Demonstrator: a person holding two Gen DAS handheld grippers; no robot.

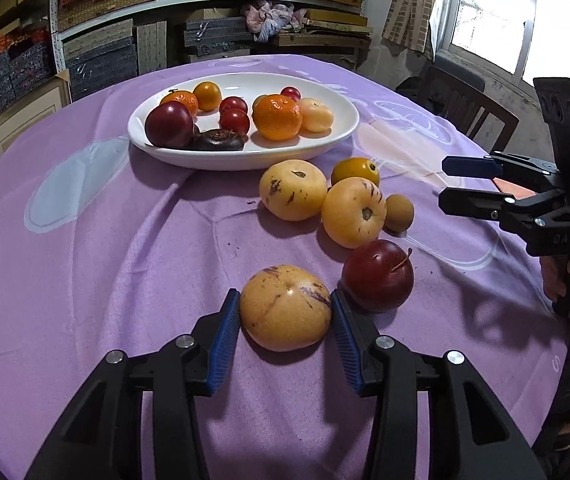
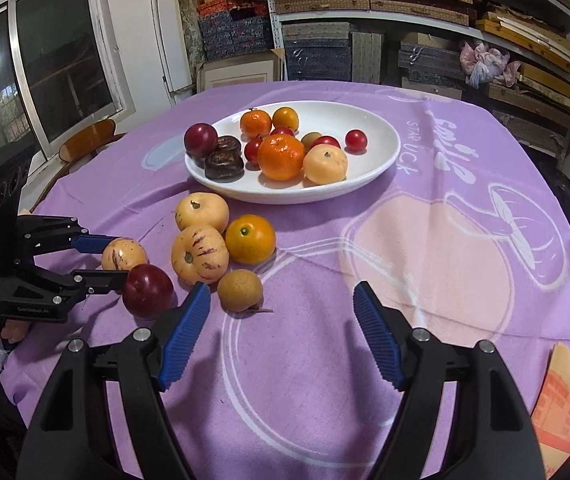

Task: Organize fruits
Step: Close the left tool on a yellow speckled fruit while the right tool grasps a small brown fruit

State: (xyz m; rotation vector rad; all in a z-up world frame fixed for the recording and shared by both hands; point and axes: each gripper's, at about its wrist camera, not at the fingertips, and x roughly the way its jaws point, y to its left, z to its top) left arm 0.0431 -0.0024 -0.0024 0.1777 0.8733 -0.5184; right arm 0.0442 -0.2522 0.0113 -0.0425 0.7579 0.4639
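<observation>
A yellow melon-like fruit with purple streaks [image 1: 285, 308] lies on the purple tablecloth, and my left gripper [image 1: 285, 300] is shut on it, one blue pad against each side. In the right wrist view that fruit [image 2: 123, 254] sits between the left gripper's [image 2: 121, 259] fingers, partly behind a red plum [image 2: 147, 290]. My right gripper [image 2: 281, 292] stands open over bare cloth, just right of a small brown fruit [image 2: 240, 290]. A white oval plate [image 1: 245, 156] further back holds oranges, red plums, dark chestnut-like pieces and a pale yellow fruit.
Loose on the cloth are two more yellow streaked fruits [image 1: 293, 190] [image 1: 353, 212], an orange-yellow fruit [image 1: 355, 170] and the red plum [image 1: 377, 276]. An orange paper [image 2: 569, 404] lies at the table's near right edge. Chairs [image 1: 481, 108] and box-filled shelves surround the table.
</observation>
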